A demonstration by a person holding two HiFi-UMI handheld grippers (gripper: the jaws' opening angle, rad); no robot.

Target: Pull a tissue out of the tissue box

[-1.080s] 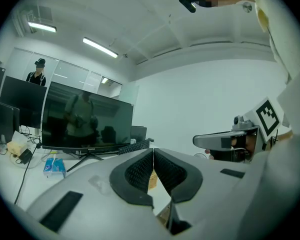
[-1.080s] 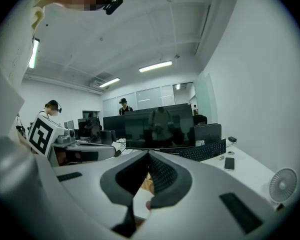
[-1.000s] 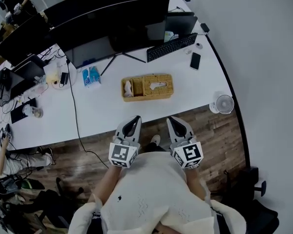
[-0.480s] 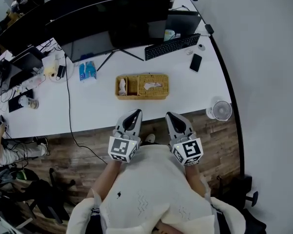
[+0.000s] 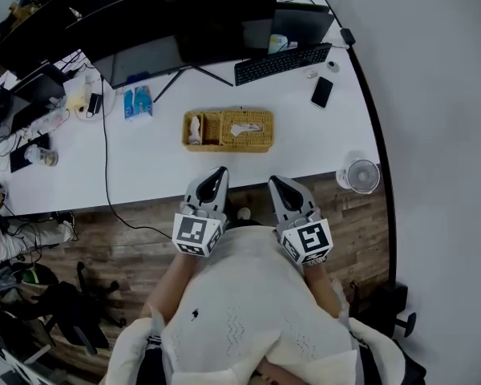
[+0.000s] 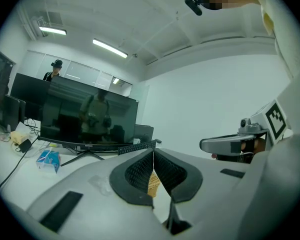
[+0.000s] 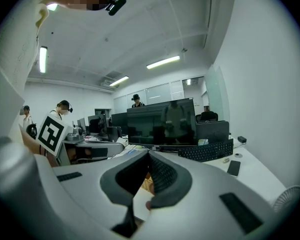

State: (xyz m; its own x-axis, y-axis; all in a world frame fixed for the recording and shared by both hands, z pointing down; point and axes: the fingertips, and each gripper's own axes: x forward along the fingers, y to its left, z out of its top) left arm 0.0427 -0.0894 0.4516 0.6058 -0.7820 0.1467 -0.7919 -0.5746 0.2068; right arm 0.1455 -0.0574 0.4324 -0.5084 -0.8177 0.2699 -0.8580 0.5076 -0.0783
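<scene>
A wicker tissue box (image 5: 228, 130) lies on the white desk (image 5: 156, 171), with a white tissue (image 5: 244, 127) poking from its top slot. A smaller compartment at its left end holds something white (image 5: 195, 128). My left gripper (image 5: 218, 172) and right gripper (image 5: 276, 182) hover side by side at the desk's near edge, short of the box. Both are shut with nothing in them. In the left gripper view the jaws meet at the tip (image 6: 153, 152), with the wicker box (image 6: 153, 184) glimpsed through the gap. The right gripper (image 7: 149, 154) shows the same.
Behind the box stand a large dark monitor (image 5: 176, 22), a keyboard (image 5: 282, 62) and a phone (image 5: 321, 91). A blue packet (image 5: 134, 103) and a black cable (image 5: 106, 159) lie to the left. A small fan (image 5: 362, 176) sits at the desk's right corner beside the wall.
Both grippers have edged forward toward the desk edge and stay shut. The view has shifted a little; the box and its tissue have not moved.
</scene>
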